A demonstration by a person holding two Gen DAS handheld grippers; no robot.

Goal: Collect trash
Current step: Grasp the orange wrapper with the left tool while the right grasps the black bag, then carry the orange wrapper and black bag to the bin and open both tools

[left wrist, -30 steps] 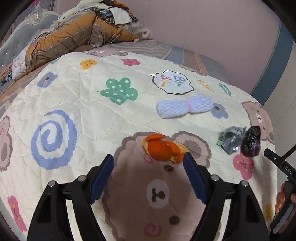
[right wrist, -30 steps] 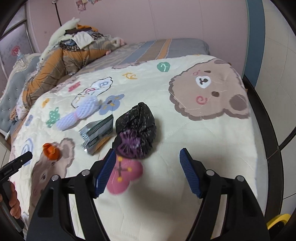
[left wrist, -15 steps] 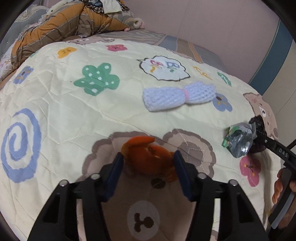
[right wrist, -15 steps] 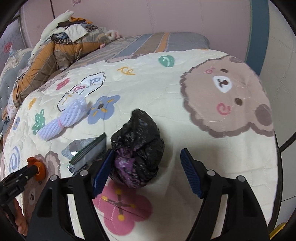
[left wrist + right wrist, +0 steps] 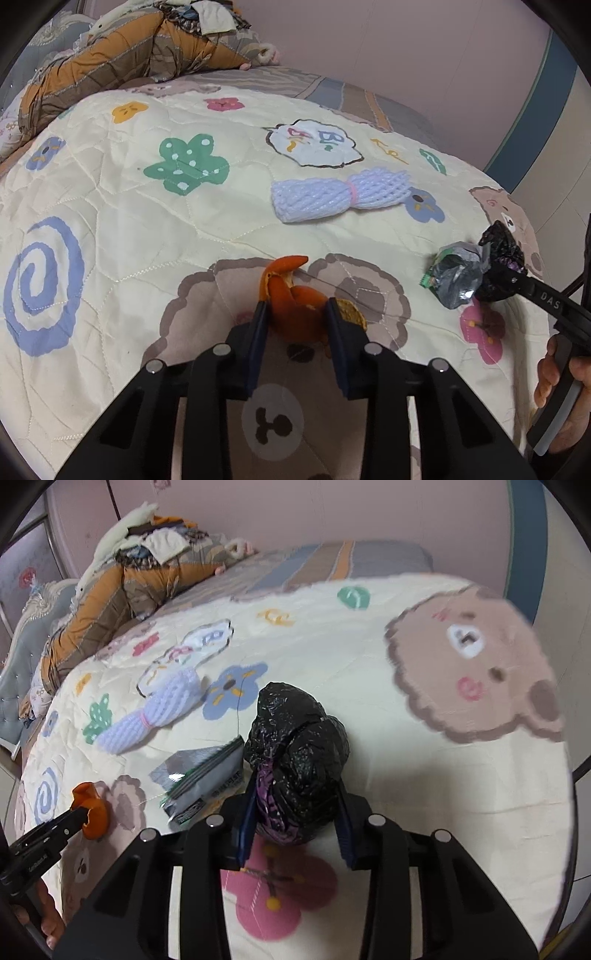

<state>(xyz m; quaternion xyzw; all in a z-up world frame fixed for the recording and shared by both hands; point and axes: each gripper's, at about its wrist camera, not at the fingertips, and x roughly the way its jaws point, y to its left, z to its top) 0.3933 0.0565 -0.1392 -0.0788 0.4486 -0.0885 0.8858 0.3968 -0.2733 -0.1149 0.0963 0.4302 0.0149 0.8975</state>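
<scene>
Orange peel (image 5: 295, 310) between left tool (image 5: 297, 332) pads

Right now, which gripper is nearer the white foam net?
Left. The left gripper, jaws closing on the orange peel, is nearer the foam net; the right gripper clasps the black bag, farther off.

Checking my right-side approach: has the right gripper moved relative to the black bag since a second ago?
Yes. The right gripper advanced over the pink flower print; its closing jaws now straddle the black bag.
</scene>
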